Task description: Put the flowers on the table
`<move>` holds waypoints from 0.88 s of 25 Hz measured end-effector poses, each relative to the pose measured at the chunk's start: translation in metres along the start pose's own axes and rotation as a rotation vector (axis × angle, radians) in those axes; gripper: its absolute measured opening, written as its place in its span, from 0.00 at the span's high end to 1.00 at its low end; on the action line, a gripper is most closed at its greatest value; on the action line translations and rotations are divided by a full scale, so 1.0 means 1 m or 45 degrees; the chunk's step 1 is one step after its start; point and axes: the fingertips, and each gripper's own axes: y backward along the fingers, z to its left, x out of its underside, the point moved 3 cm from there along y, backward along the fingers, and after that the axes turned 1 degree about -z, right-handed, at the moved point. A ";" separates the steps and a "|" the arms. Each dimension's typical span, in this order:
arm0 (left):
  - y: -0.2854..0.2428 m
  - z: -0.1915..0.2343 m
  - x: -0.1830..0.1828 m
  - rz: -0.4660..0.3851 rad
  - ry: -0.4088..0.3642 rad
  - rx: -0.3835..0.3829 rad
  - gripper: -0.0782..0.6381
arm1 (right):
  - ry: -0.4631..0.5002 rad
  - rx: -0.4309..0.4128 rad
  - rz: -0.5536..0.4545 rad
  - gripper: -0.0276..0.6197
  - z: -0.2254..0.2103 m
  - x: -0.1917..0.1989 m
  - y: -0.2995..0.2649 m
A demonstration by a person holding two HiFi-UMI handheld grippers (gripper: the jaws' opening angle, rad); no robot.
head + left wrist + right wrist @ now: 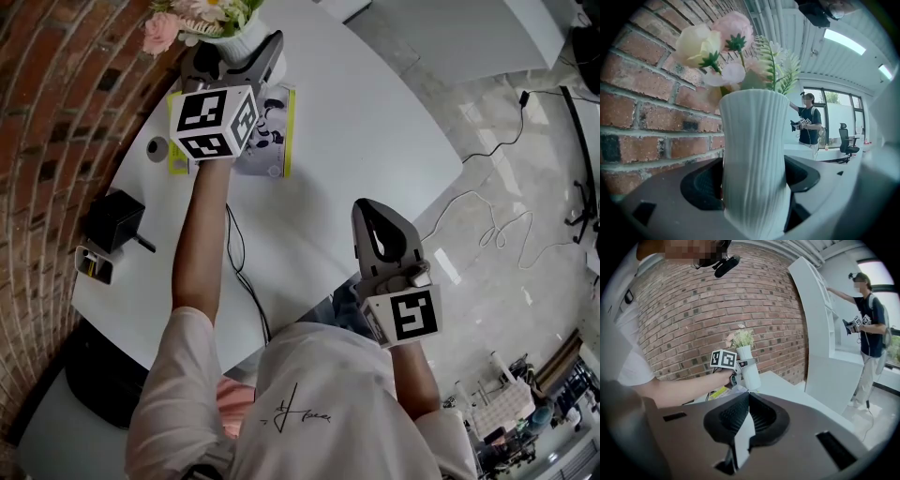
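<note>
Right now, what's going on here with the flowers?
A person holds a tool in each hand. The left tool is shut on the white vase of pink flowers at the far end of the white table, by the brick wall. The right tool is shut, empty, nearer the person.

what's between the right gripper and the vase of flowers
Only bare white table, in the head view: nothing lies between the right gripper and the vase, which the left gripper grips.
</note>
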 end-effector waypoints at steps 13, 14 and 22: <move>-0.020 0.013 0.010 0.018 -0.013 -0.024 0.34 | 0.082 -0.002 -0.082 0.92 -0.012 -0.025 -0.047; -0.020 0.013 0.011 0.019 -0.013 -0.023 0.34 | 0.075 0.004 -0.083 0.92 -0.015 -0.025 -0.050; -0.018 0.009 0.013 -0.017 -0.042 -0.006 0.34 | 0.037 0.045 -0.086 0.92 -0.024 -0.025 -0.061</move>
